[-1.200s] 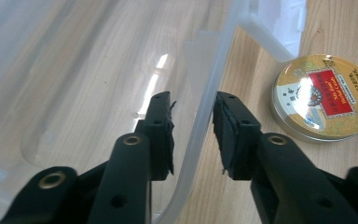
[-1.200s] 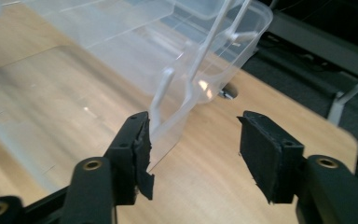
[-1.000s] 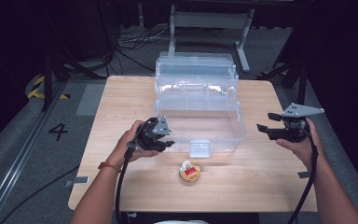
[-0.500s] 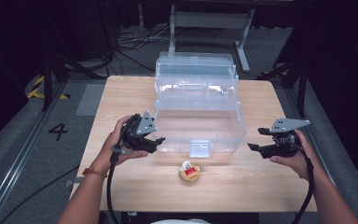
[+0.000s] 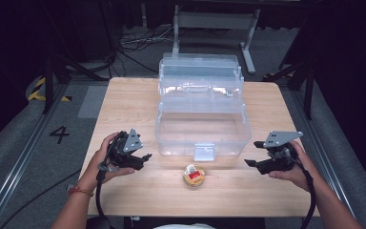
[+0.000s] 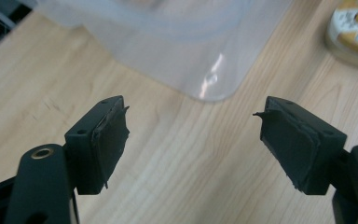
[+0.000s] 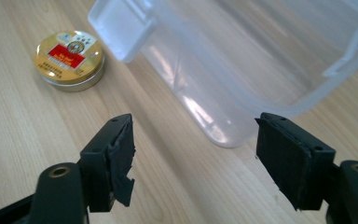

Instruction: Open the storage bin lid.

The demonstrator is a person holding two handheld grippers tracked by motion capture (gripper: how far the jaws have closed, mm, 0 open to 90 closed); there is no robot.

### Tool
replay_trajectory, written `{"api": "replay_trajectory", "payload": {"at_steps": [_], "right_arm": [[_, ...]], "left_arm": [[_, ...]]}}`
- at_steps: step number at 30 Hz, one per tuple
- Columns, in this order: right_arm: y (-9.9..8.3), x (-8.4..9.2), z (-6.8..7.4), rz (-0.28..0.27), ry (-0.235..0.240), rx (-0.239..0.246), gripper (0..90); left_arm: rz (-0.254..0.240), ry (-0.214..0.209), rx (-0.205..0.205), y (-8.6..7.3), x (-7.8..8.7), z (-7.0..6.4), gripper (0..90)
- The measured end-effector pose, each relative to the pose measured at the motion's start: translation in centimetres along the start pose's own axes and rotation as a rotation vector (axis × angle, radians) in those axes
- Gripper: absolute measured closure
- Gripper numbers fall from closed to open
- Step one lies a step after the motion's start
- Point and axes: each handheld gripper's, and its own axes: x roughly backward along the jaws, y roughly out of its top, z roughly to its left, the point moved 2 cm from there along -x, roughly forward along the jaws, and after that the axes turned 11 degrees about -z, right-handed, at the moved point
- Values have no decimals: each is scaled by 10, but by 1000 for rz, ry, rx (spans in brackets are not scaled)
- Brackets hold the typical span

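A clear plastic box [image 5: 181, 142] stands mid-table with its lid [image 5: 200, 71] raised behind it. Just in front of its latch [image 5: 204, 151] lies a small round gold tin [image 5: 194, 175] with a red label. My left gripper [image 5: 145, 160] is off the box's front left corner, low over the wood. Its jaws have just been opening and hold nothing. In the left gripper view the gripper [image 6: 191, 116] faces the box corner [image 6: 205, 79], with the tin [image 6: 354, 28] at upper right. My right gripper [image 5: 252, 153] is off the front right corner. Its jaws [image 7: 193, 123] have also just been opening, empty, facing the box [image 7: 261, 56] and the tin [image 7: 70, 58].
The wooden table [image 5: 124, 105] has bare wood to the left and right of the box and along its front edge. Behind the table stand a metal frame [image 5: 214, 24] and cables on the dark floor.
Both hands have drawn outward from the box's sides and back toward the table's front edge, sinking a little. The left jaws stand wider than a second ago.
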Motion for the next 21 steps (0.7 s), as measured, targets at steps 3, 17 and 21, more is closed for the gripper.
{"api": "replay_trajectory", "payload": {"at_steps": [3,17,21], "right_arm": [[-1,-7,8,15,26,13,285],[7,-70,54,131,187,74,269],[14,-87,68,157,223,103,264]], "left_arm": [[23,-20,39,-17,-5,-2,236],[45,-74,236,-68,-23,4,221],[32,-79,253,-71,-23,4,211]]}}
